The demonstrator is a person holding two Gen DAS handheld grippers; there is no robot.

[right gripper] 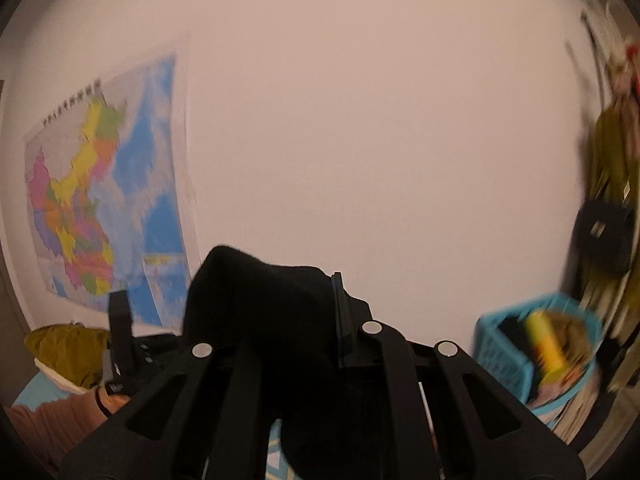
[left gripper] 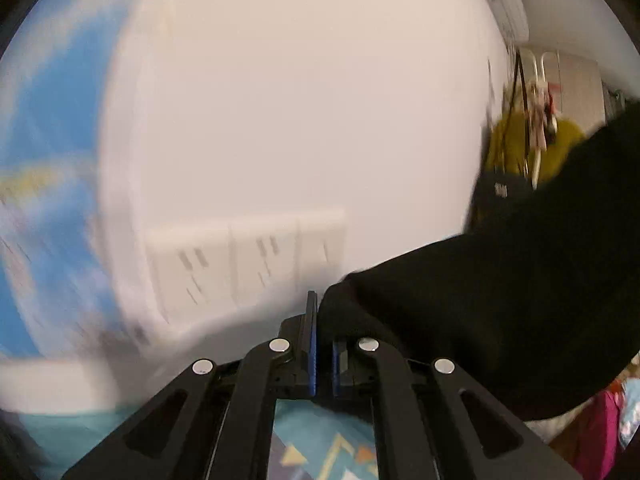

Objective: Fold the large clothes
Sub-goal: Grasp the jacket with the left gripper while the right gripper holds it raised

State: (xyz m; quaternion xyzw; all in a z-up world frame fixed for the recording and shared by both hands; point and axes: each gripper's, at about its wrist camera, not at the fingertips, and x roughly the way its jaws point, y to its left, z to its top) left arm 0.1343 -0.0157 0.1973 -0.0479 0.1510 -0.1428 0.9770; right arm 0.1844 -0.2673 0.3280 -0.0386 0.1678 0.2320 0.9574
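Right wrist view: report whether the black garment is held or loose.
Held: the black fabric garment bunches between the right gripper fingers and drapes down over them.

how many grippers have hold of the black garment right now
2. The left gripper pinches the black garment at its edge; the right gripper is shut on a bunch of it, which hides one finger.

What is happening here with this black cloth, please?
A person holds a gripper in each hand and lifts a black garment up in front of a white wall, apparently to start folding it. The left gripper has its jaws nearly together with cloth at them. The right gripper is shut on the garment, which drapes over it. A blue basket stands to the right.
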